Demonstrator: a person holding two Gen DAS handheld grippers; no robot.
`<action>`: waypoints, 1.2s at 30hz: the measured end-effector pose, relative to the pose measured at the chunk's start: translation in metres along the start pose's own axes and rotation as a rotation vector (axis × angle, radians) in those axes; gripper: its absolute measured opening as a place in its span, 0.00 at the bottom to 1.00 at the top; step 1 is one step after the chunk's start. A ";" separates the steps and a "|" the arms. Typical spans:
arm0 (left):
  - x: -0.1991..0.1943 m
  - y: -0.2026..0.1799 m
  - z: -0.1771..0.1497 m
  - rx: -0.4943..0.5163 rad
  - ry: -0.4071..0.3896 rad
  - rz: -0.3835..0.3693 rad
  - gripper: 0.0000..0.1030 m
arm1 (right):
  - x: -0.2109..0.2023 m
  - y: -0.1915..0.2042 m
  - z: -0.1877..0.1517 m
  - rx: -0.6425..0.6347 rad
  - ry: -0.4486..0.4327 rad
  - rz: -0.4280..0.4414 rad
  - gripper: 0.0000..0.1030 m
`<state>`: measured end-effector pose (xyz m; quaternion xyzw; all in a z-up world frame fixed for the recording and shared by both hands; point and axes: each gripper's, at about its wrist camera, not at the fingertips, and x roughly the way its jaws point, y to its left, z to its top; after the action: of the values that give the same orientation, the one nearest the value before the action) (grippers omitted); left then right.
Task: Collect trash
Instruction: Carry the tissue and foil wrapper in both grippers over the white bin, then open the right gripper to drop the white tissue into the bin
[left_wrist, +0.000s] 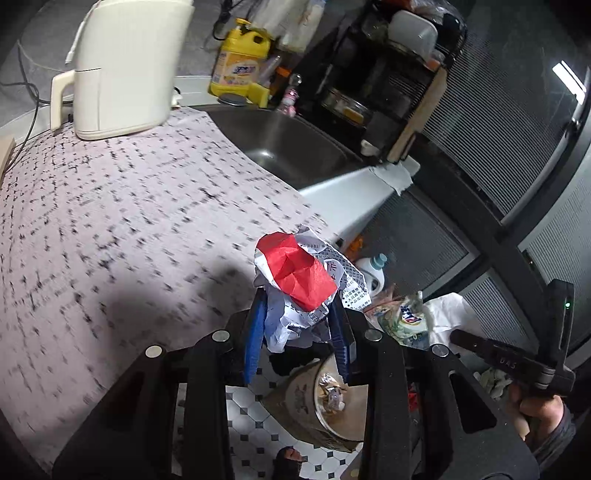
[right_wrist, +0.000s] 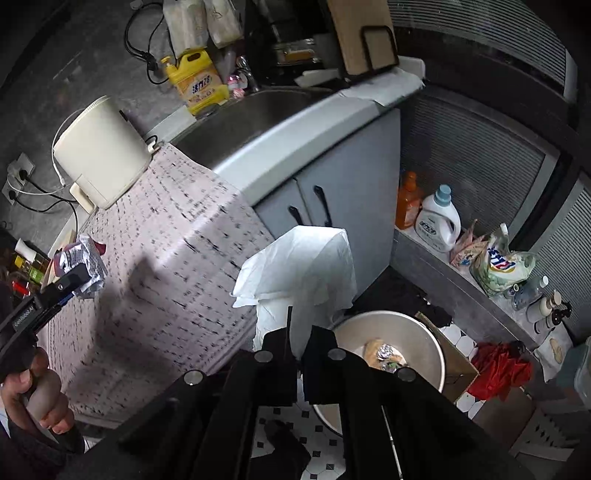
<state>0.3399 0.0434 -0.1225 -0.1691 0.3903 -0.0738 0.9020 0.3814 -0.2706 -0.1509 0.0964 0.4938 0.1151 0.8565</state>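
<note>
A: Patterned counter filling left of frame; round metal bin at bottom centre, scraps already inside.

B: Left gripper clamped on crumpled red-and-white paper wad, centre frame, raised off the counter edge.

A: Right gripper?

B: Bottom centre, above the bin; closed or not, cannot tell.

A: Step?

B: Probably carrying. Next: over the bin mouth, then release.

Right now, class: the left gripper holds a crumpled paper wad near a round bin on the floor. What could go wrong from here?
1. The paper wad bulges beyond the left gripper, so it may slip out early.
2. The bin sits low, beside the counter edge; a drop could land on the floor tiles.
</note>
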 end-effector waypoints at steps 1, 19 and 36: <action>0.001 -0.013 -0.004 0.002 0.003 0.006 0.32 | 0.002 -0.009 -0.002 0.002 0.011 0.004 0.03; 0.038 -0.117 -0.081 0.033 0.153 0.124 0.32 | 0.038 -0.148 -0.056 0.084 0.170 0.113 0.52; 0.133 -0.205 -0.117 0.096 0.327 0.023 0.54 | -0.027 -0.256 -0.066 0.165 0.098 -0.004 0.52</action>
<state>0.3454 -0.2121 -0.2131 -0.1069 0.5298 -0.1084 0.8343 0.3374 -0.5198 -0.2327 0.1600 0.5431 0.0771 0.8207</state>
